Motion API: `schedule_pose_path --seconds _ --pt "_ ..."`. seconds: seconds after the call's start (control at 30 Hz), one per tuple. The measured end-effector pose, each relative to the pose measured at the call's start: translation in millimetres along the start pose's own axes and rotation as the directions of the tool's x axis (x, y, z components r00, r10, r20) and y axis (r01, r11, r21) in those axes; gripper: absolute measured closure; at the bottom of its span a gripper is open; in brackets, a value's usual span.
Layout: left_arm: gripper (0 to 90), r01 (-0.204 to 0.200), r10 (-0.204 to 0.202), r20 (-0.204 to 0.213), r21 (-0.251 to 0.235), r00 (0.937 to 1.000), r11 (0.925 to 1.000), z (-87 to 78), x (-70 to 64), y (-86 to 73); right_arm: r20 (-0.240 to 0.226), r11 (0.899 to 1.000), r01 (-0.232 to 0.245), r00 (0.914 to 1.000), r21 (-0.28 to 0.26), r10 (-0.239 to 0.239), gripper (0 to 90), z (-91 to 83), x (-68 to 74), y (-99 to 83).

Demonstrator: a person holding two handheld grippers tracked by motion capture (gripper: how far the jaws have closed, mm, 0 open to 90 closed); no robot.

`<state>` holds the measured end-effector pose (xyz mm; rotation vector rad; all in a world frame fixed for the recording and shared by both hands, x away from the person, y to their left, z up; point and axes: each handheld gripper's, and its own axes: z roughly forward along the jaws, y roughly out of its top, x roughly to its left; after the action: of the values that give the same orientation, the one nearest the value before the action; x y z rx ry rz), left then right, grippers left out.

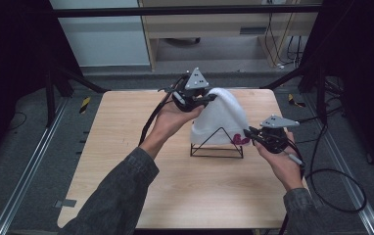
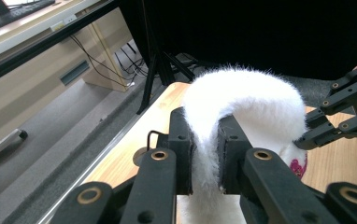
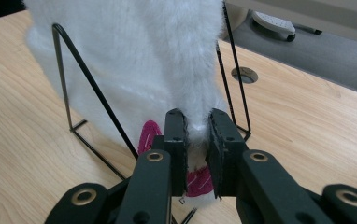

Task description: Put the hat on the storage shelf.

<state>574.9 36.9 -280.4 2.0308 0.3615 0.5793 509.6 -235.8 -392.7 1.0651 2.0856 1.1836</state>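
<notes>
fluffy white sock (image 1: 222, 117), apparently pinched at both ends

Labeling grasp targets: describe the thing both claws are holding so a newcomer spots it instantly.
On the wooden table, right of centre, stands a black wire triangular rack. Draped over it is a fluffy white sock, pinched at its top by the left claw and at its lower edge by the right claw. Its white fuzz and pink trim set it apart.
</notes>
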Motion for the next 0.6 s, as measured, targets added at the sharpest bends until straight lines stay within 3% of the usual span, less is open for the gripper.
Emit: schedule_pose_path --seconds 0.6 --pt "79.1 -0.014 0.013 0.025 0.053 0.9996 0.9985 16.1 -11.5 -9.1 0.013 0.998 -0.017 0.9998 0.052 0.017 78.6 9.3 -6.1 -18.7"
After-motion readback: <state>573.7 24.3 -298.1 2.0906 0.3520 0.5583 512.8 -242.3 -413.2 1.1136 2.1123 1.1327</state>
